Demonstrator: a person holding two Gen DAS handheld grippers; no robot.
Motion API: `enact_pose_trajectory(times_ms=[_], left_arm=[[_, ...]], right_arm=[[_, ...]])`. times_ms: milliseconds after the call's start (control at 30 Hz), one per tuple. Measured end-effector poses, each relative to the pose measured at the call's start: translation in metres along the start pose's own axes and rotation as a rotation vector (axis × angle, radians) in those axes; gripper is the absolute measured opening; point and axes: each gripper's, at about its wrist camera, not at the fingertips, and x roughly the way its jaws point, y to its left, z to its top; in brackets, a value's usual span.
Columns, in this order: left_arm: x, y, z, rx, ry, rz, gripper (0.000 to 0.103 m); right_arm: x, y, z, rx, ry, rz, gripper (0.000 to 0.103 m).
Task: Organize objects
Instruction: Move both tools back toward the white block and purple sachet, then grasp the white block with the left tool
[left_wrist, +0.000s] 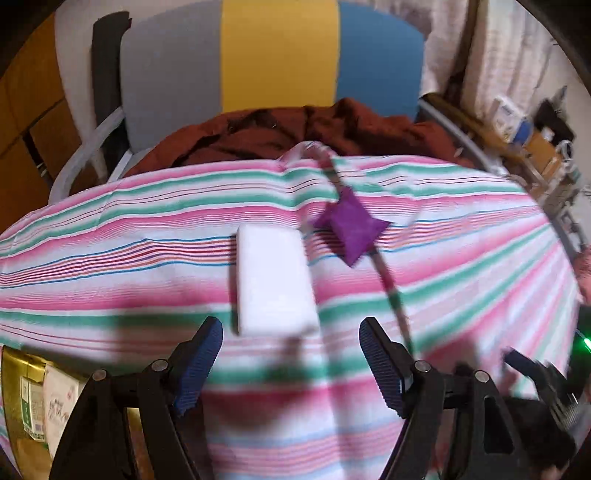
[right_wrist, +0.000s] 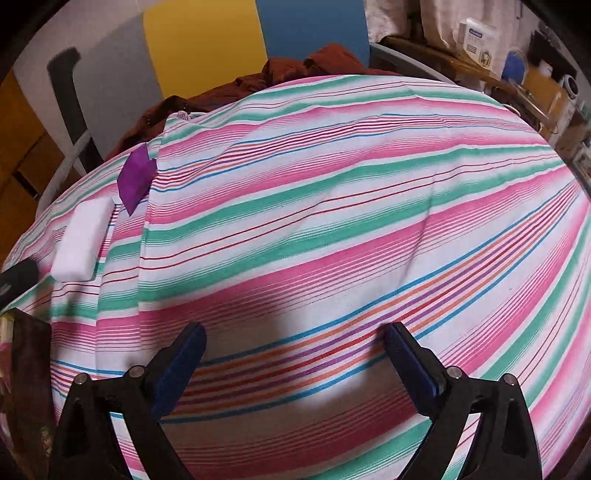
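A white rectangular block (left_wrist: 271, 280) lies on the striped cloth (left_wrist: 110, 266), its long side pointing away from me. My left gripper (left_wrist: 291, 332) is open just short of the block's near end, and its blue pads touch nothing. A small purple pouch (left_wrist: 351, 230) rests to the block's right, on a fold edge of the cloth. In the right wrist view the block (right_wrist: 83, 240) and the pouch (right_wrist: 136, 177) sit far to the left. My right gripper (right_wrist: 295, 332) stands wide open over bare cloth (right_wrist: 351, 184) with nothing between its fingers.
A dark red garment (left_wrist: 295, 129) lies bunched at the cloth's far edge, in front of a grey, yellow and blue chair back (left_wrist: 277, 55). A gold box (left_wrist: 22, 398) sits at the lower left. Cluttered shelves (right_wrist: 517, 66) stand to the right.
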Motion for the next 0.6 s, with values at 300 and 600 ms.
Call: enact_pose_trajectory(times_ms=[300,600], left_arm=[[0.055,-0.004,0.020,0.021,0.060,0.135,0.075],[0.055,-0.010,0.009,0.013,-0.012,0.119,0.058]], right_arm=[[0.004,-0.006,-0.004,0.008,-0.009,-0.029,0.103],[0.004,-0.008,-0.002,0.068,-0.056,-0.019,0.103]])
